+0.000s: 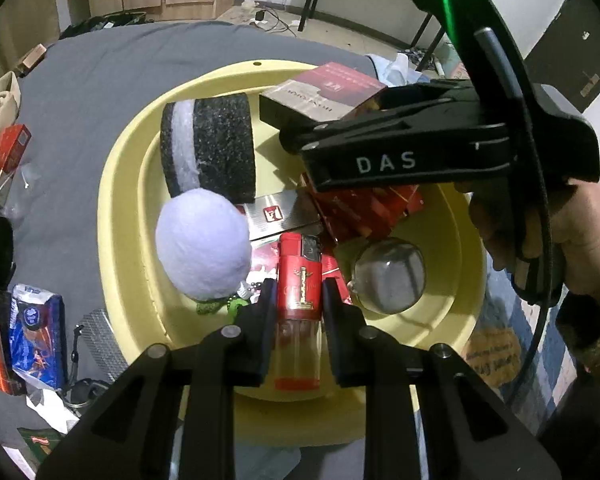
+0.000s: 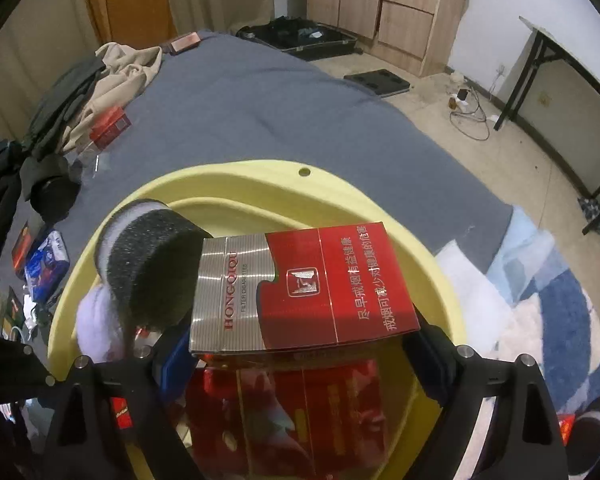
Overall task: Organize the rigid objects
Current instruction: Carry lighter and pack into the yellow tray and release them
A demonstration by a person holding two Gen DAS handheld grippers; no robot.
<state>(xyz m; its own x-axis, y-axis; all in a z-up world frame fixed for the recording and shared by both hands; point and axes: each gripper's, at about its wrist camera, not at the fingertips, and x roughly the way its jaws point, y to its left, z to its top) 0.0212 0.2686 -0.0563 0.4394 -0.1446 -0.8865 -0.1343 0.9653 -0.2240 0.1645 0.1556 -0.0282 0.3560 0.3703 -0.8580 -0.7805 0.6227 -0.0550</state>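
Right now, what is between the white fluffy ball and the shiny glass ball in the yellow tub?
The red lighter, clamped in the left tool, sits between the white fluffy ball and the glass ball. The left wrist view shows it.

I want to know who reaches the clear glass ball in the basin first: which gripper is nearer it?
Left. The left gripper, shut on the red lighter, sits right beside the glass ball. The right gripper, holding the cigarette carton, is farther back over the basin.
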